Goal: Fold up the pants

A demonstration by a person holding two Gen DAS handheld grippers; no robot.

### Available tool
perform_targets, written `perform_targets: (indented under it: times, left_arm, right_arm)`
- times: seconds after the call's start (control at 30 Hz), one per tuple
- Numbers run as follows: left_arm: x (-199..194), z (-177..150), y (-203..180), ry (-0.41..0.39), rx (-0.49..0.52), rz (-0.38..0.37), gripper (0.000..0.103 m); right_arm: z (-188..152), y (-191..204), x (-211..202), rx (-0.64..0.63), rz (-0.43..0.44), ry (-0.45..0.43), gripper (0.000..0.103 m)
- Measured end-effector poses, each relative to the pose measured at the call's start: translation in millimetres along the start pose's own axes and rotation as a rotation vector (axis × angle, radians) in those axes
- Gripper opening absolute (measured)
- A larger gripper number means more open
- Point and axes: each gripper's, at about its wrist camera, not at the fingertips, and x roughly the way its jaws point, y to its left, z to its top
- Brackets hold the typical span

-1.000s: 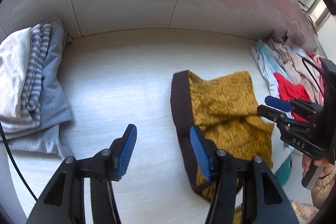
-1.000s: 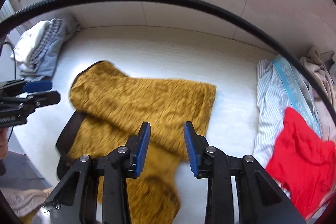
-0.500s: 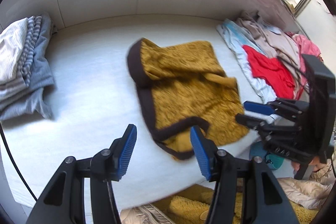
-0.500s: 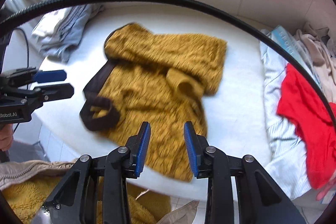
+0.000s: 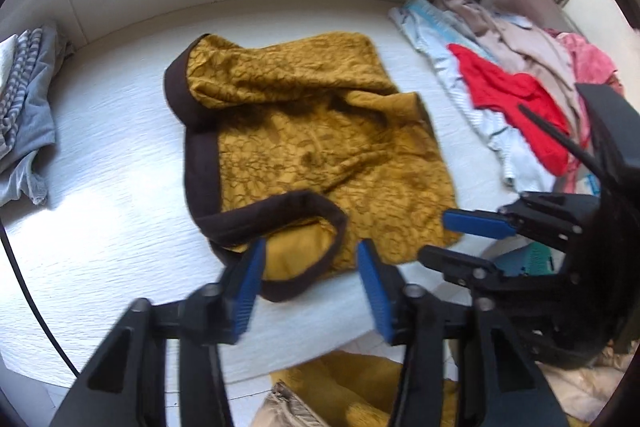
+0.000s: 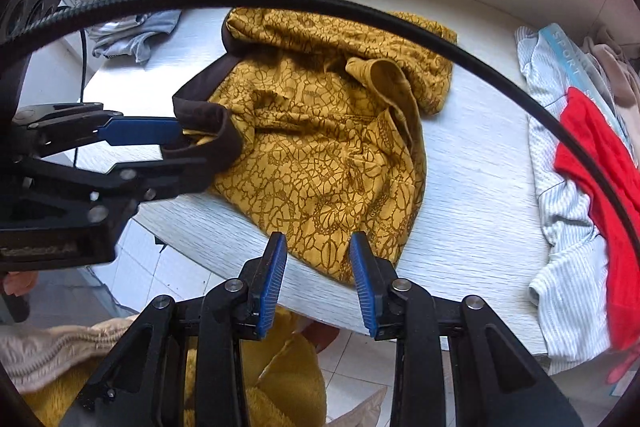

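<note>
White table (image 6: 472, 187) holds mustard pants (image 6: 328, 155); "SPORT" waistband (image 6: 568, 55) right; left tool (image 5: 310, 281) closing, right tool (image 6: 318, 277) narrow.

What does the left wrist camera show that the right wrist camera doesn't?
Only the left wrist view shows the pink clothes at the far right of the pile, and the waistband loop lying open between the left gripper's closing jaws. Only the right wrist view shows the black cable arching across, the "SPORT" print, and the rolled pant leg end-on. Both show the mustard pants on the white table, the folded grey pile, the red garment and the right gripper.
</note>
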Motion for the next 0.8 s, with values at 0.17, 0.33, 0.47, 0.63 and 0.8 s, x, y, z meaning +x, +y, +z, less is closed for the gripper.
perform_targets:
  times: [0.17,0.33,0.47,0.63,0.8]
  left_arm:
    - [2,-9,28,0.021,-0.110,0.059,0.013]
    - [-6,-28,68,0.037,-0.235,0.127,0.013]
    - [-7,-38,92,0.056,-0.325,0.161,0.013]
    - [-19,-40,89,0.012,-0.326,0.086,0.015]
    - [-20,-40,58,-0.008,-0.193,0.022,0.037]
  right_arm:
    - [-4,0,8,-0.008,-0.036,0.019,0.033]
    - [-7,0,7,-0.028,-0.049,0.008,0.033]
    - [-7,2,7,-0.037,-0.057,0.004,0.033]
    - [-7,2,7,-0.032,-0.062,0.010,0.033]
    - [-3,0,2,-0.015,-0.057,0.000,0.033]
